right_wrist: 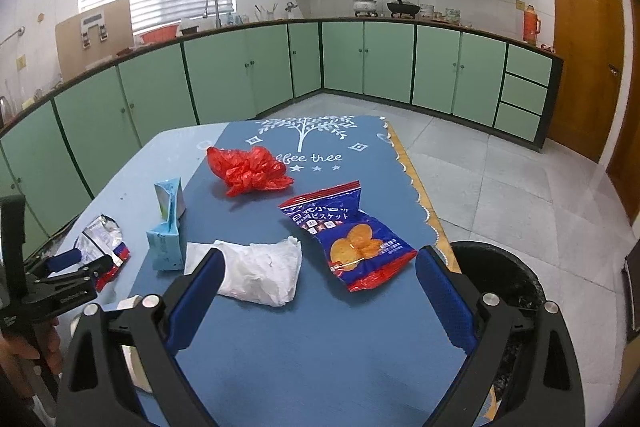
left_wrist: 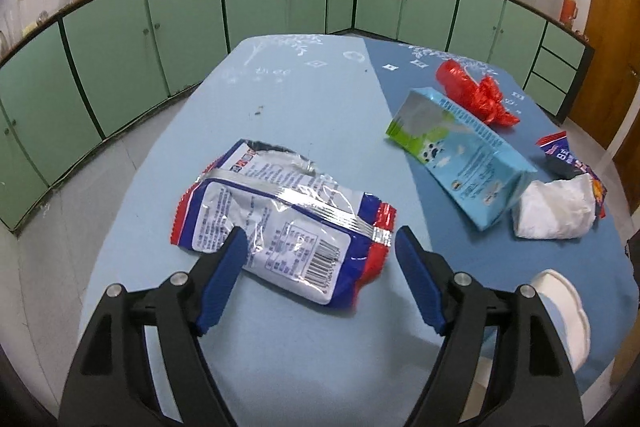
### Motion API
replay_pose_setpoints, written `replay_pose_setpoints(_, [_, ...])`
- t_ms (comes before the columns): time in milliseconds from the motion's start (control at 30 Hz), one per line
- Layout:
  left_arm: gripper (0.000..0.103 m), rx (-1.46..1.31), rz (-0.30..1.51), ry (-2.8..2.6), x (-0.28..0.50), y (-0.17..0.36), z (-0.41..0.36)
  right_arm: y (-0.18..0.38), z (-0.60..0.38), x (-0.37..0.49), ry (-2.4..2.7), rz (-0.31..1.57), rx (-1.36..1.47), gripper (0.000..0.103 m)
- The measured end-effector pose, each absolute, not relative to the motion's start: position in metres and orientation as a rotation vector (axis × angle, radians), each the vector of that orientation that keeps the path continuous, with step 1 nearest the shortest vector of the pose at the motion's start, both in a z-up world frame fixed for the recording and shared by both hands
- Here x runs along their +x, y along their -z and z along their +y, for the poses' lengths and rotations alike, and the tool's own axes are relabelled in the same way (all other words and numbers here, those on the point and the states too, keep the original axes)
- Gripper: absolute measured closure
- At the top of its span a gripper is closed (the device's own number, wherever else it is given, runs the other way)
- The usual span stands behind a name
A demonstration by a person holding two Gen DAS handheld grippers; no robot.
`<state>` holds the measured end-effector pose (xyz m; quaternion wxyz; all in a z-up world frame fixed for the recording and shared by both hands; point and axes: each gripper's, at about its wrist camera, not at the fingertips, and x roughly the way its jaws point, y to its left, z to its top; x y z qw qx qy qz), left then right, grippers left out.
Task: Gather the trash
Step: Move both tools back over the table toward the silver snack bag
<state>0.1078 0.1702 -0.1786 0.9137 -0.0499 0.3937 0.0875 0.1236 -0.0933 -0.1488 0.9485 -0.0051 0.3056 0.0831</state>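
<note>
Our left claw (left_wrist: 320,247) stands released, straddling the near end of the empty snack wrapper (left_wrist: 280,219) lying flat on the surface (left_wrist: 280,99). We judge it light, crinkly, slippery; pinch its crimped red seam at 3 o'clock. Our right claw (right_wrist: 320,267) gapes over the crumpled tissue (right_wrist: 260,275).
</note>
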Motion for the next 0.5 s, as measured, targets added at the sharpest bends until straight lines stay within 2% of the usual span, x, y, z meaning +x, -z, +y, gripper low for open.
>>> replay_pose_setpoints(367, [0.026,-0.101,0.824,-0.198,0.11,0.191,0.17,0.152,-0.079,0.133,-0.175,0.641,-0.036,0.009])
replay_pose_setpoints(500, [0.038,-0.098,0.812,-0.231,0.109,0.191,0.17,0.152,-0.078,0.134,-0.175,0.647,-0.037,0.009])
